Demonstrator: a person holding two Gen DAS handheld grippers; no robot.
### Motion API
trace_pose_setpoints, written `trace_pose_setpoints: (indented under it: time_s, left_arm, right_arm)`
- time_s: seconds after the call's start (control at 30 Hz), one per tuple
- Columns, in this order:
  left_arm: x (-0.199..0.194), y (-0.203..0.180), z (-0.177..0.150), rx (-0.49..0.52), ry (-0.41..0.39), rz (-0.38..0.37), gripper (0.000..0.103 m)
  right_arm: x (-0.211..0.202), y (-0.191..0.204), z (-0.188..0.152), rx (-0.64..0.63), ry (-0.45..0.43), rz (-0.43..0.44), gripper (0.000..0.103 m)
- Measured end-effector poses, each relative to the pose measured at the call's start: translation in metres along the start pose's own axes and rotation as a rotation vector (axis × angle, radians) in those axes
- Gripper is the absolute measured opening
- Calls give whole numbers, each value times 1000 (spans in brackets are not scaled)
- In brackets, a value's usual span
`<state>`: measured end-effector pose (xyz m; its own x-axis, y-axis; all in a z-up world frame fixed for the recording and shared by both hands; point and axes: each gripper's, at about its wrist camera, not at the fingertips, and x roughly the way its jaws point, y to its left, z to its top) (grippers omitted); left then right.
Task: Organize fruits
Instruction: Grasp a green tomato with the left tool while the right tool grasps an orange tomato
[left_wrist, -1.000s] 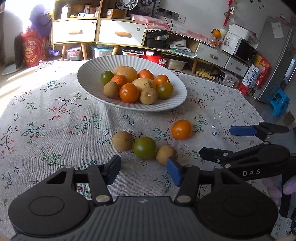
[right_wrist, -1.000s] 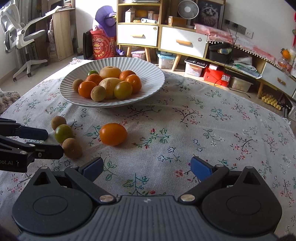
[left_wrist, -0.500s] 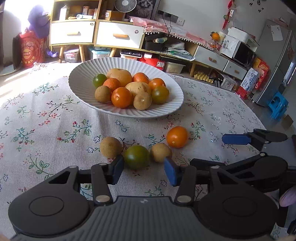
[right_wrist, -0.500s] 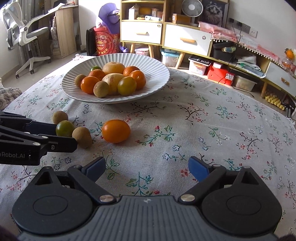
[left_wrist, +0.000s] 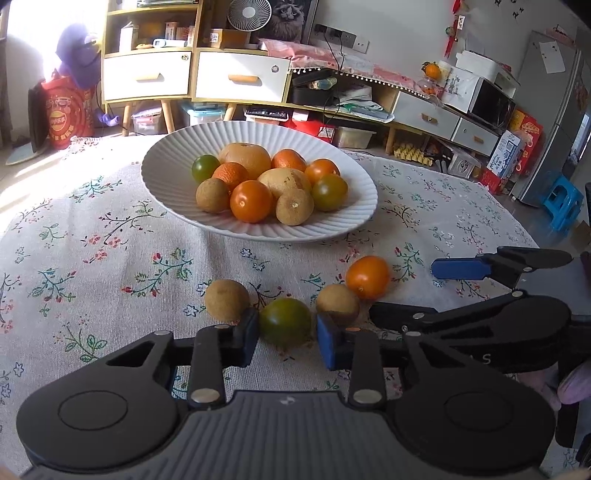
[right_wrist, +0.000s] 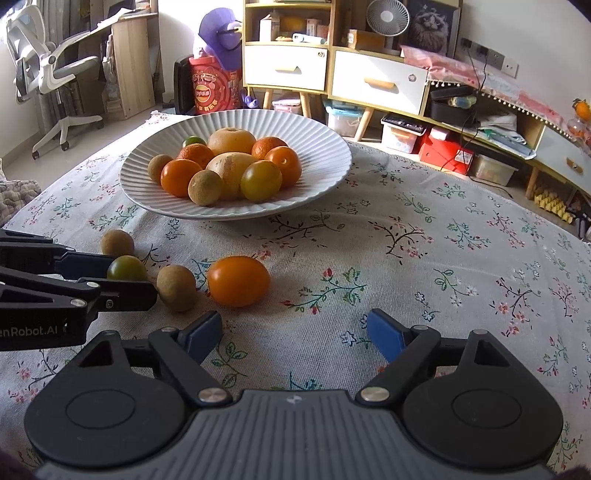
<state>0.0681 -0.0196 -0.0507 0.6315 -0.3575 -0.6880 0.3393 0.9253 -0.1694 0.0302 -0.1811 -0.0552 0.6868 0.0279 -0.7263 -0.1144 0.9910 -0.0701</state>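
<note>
A white ribbed plate (left_wrist: 173, 173) holds several orange, green and brown fruits. On the floral tablecloth in front of it lie a green tomato (left_wrist: 285, 320), two brown fruits (left_wrist: 226, 298) (left_wrist: 337, 303) and an orange tomato (left_wrist: 367, 277). My left gripper (left_wrist: 286, 338) is open, its fingers on either side of the green tomato, which rests on the cloth. My right gripper (right_wrist: 295, 334) is open and empty, just short of the orange tomato (right_wrist: 238, 281). The right wrist view shows the left gripper's fingers (right_wrist: 122, 288) around the green tomato (right_wrist: 126, 267).
The plate (right_wrist: 317, 147) stands mid-table. The right gripper's fingers (left_wrist: 461, 267) lie to the right in the left wrist view. Cabinets, shelves and boxes stand beyond the table's far edge. An office chair (right_wrist: 48, 66) is at the far left.
My left gripper has moved forward until its open fingers flank the green tomato. My right gripper has moved closer to the orange tomato.
</note>
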Motion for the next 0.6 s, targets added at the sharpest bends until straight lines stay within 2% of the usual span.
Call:
trace_pose_setpoints:
  time_s: [0.47,0.6]
  left_arm:
    - [-3,3,0,-10,16,-17,14]
    - [-3,3,0,-10,19,-23,14]
  right_arm:
    - [4,12,11,-23,-17,53,51]
    - [5,14,12,-25,-16,61,45]
